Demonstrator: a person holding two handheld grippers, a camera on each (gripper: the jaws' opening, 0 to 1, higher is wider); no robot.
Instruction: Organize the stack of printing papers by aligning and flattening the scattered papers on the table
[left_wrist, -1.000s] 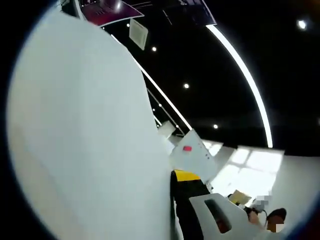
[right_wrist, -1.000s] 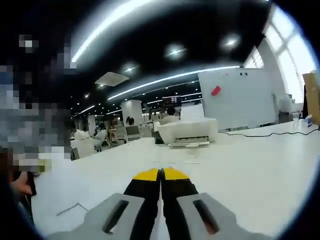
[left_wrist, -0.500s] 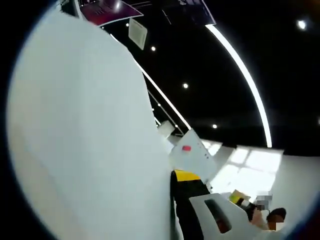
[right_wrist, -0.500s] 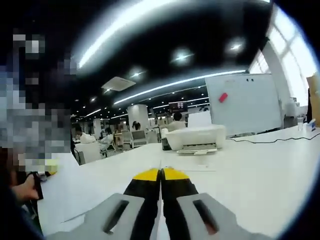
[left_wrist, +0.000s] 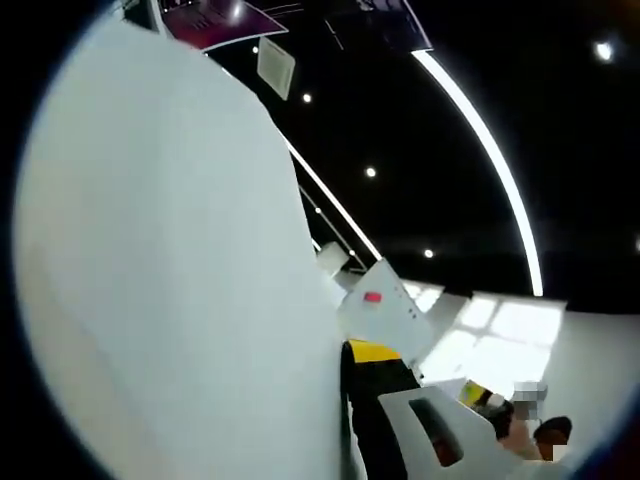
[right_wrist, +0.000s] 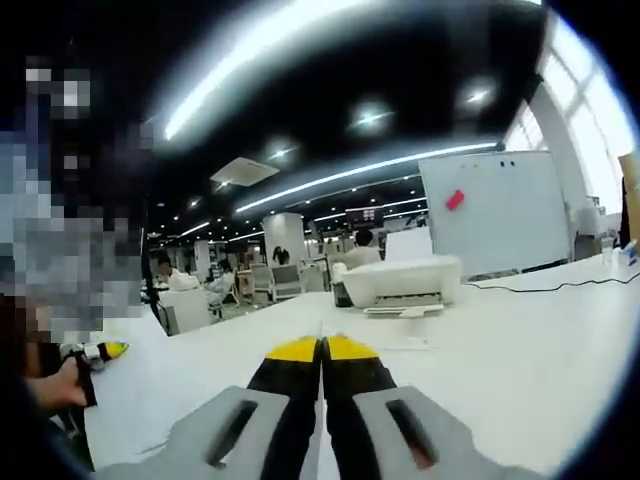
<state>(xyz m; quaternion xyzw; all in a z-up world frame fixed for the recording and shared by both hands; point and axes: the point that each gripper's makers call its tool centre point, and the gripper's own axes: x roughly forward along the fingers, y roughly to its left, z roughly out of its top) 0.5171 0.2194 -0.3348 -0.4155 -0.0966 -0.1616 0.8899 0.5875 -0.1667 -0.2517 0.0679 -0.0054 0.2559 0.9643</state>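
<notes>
We see matt white sheets of printing paper (left_wrist: 170, 290), smooth and unmarked, beside the left gripper (left_wrist: 375, 352) — yellow-tipped black jaws on pale grey moulded plastic. The right gripper (right_wrist: 322, 349) looks alike. The smooth white table top (right_wrist: 500, 340) has a faint sheen; the white plastic printer (right_wrist: 402, 282) looks satiny.

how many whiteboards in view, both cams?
1, the same board in both views. In the right gripper view, the whiteboard stands behind the printer at the table's far side. In the left gripper view it appears tilted, just above the yellow finger tip. Others may be hidden behind the paper.
</notes>
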